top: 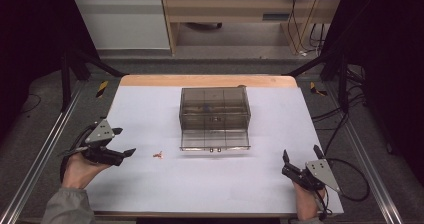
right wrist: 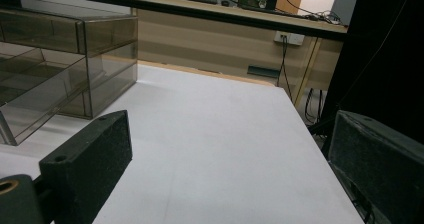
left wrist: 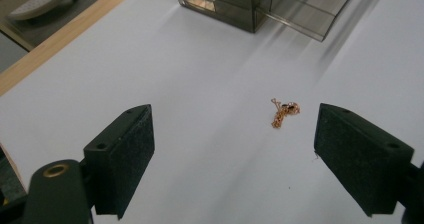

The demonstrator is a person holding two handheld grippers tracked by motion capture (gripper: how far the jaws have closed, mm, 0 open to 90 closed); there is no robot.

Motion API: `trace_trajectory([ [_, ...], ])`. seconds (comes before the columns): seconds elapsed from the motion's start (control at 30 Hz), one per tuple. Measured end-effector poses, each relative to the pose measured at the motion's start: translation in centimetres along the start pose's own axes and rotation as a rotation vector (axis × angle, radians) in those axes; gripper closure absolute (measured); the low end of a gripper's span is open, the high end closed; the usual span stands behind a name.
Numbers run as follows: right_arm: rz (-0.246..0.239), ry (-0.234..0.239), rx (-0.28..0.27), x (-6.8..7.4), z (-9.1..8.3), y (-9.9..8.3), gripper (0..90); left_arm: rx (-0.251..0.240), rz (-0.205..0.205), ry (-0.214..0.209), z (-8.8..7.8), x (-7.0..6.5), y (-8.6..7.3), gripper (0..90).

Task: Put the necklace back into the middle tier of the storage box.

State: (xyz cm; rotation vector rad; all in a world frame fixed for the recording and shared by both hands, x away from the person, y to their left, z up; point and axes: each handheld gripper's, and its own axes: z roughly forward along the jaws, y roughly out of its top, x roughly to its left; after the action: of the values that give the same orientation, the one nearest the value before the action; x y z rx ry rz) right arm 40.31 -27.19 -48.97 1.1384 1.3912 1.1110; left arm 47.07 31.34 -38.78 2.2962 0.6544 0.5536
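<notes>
Left gripper [top: 125, 141], held over the near left part of the white table [top: 200, 184], stands with its jaws wide apart and nothing between the pads; in the left gripper view the two black pads [left wrist: 125, 154] frame bare table, and the work piece lies beyond them, nearer the right-hand pad. That piece, a small gold-coloured chain [left wrist: 284, 111] bunched into a loose heap, rests on the table between the left gripper and the smoked clear drawer box [top: 215, 115], near the box's front left corner but apart from it. The lowest drawer [top: 215, 143] of the box stands pulled out toward the person, a likely place for the chain. Right gripper [top: 301, 160] rests at the near right edge, jaws likewise apart and empty, pointing past the box's side.

Judgement on the step in hand: an approach to pick up the chain. To do it well, centre the heap between the pads rather than off to one side, bring the tips down until they almost brush the sheet, and close across the thickest part of the bunch so that several loops are caught. A thin chain slips easily; a pinch on a single strand, or too high, may let it trail or drop.
</notes>
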Motion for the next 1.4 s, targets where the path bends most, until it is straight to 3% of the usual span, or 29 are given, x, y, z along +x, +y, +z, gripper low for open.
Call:
trace_trajectory([
  [0.03, 0.001, 0.0, 0.0, 0.0, 0.0, 0.0, 4.0, 0.028, 0.025, -0.02, 0.2, 0.1, 0.3, 16.8],
  [0.07, 0.001, 0.0, 0.0, 0.0, 0.0, 0.0, 4.0, 0.028, 0.025, -0.02, 0.2, 0.1, 0.3, 16.8],
  [0.1, 0.0, -0.001, -0.001, 0.0, 0.0, 0.0, 4.0, 0.071, 0.055, -0.046, 0.5, 0.2, 0.6, 16.8],
  [0.13, 0.0, -0.001, -0.001, 0.0, 0.0, 0.0, 4.0, 0.071, 0.055, -0.046, 0.5, 0.2, 0.6, 16.8],
  [0.17, 0.0, -0.001, -0.001, 0.0, 0.0, 0.0, 4.0, 0.125, 0.098, -0.048, 0.9, 0.2, 0.9, 16.1],
  [0.2, 0.0, -0.001, -0.001, 0.0, 0.0, 0.0, 4.0, 0.125, 0.098, -0.048, 0.9, 0.2, 0.9, 14.2],
  [0.23, 0.001, 0.0, 0.0, 0.0, 0.0, 0.0, 4.0, 0.171, 0.12, -0.047, 1.4, 0.1, 1.1, 13.8],
  [0.33, 0.001, 0.0, 0.0, 0.0, 0.0, 0.0, 4.0, 0.209, 0.145, -0.048, 1.9, 0.1, 1.3, 11.3],
  [0.37, 0.0, -0.001, -0.001, 0.0, 0.0, 0.0, 4.0, 0.243, 0.169, -0.075, 2.3, 0.1, 1.5, 10.6],
  [0.5, 0.001, 0.0, 0.0, 0.0, 0.0, 0.0, 4.0, 0.286, 0.193, -0.109, 2.9, 0.2, 1.7, 11.3],
  [0.6, 0.001, 0.0, 0.001, 0.0, 0.0, 0.0, 4.0, 0.356, 0.225, -0.133, 3.6, 0.2, 2.2, 11.9],
  [0.8, 0.0, 0.001, 0.0, 0.0, 0.0, 0.0, 4.1, 0.409, 0.247, -0.167, 4.6, 0.1, 2.9, 16.4],
  [1.0, -0.002, 0.001, 0.003, 0.0, 0.0, 0.0, 4.1, 0.474, 0.261, -0.233, 6.0, -0.1, 3.2, 27.6],
  [1.1, -0.002, 0.003, 0.004, 0.0, 0.1, 0.0, 4.1, 0.506, 0.292, -0.263, 7.0, -0.3, 3.4, 34.0],
  [1.4, -0.002, 0.003, 0.007, 0.0, 0.1, 0.0, 4.2, 0.562, 0.323, -0.301, 8.8, -1.0, 4.1, 48.6],
])
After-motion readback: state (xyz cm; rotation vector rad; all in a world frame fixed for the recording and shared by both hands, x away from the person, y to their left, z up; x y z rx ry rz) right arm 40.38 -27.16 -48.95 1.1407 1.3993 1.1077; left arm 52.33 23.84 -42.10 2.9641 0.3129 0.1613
